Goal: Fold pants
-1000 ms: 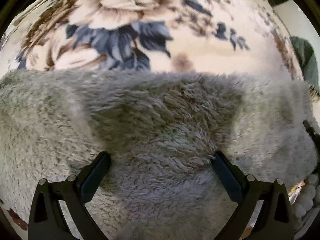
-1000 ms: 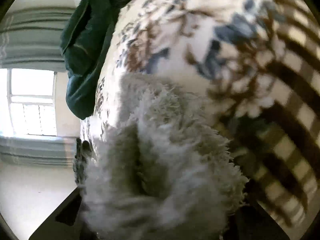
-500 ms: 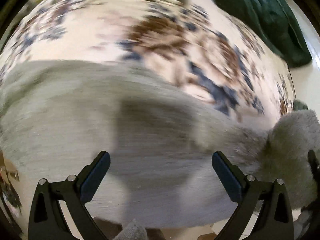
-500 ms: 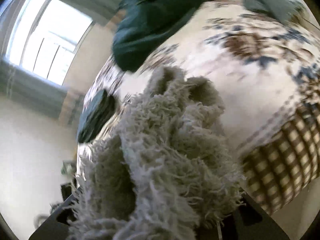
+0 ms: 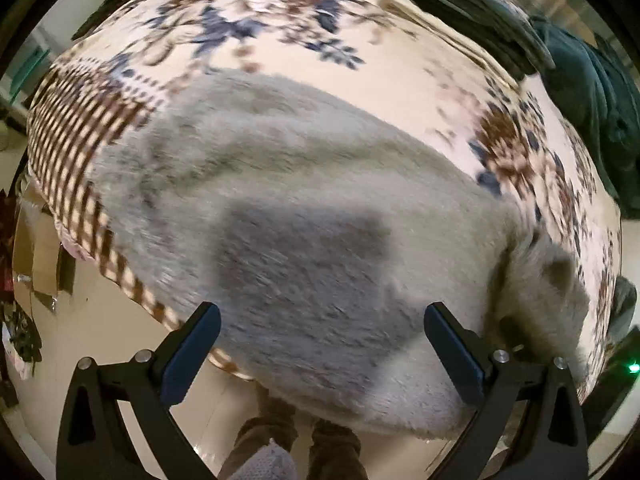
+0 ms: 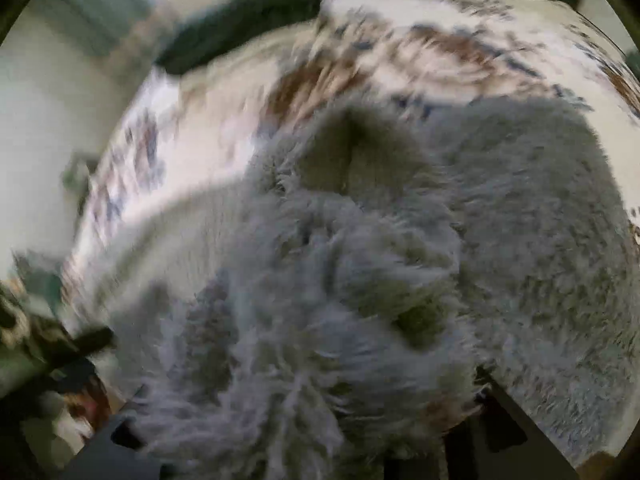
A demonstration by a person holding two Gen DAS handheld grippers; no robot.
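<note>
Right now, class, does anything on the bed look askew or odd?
Yes: the fluffy grey fleece pants lie flat except at one end, bunched and lifted in the right hand-held gripper. The left hand-held gripper is open, empty.

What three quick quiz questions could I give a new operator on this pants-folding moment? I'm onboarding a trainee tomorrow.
1. True or false: the left gripper has its jaws wide apart, with nothing between them.
2. Which gripper has a bunch of the fuzzy grey pants at its jaws? A) left B) right C) neither
3. Fill in: the pants lie on a ______-patterned bedspread.

Key
1. True: its fingers hover over the pants, apart.
2. B: the right gripper has fuzzy fabric bunched at its jaws and covering most of its view.
3. Floral, with a checked border near the edge.
</note>
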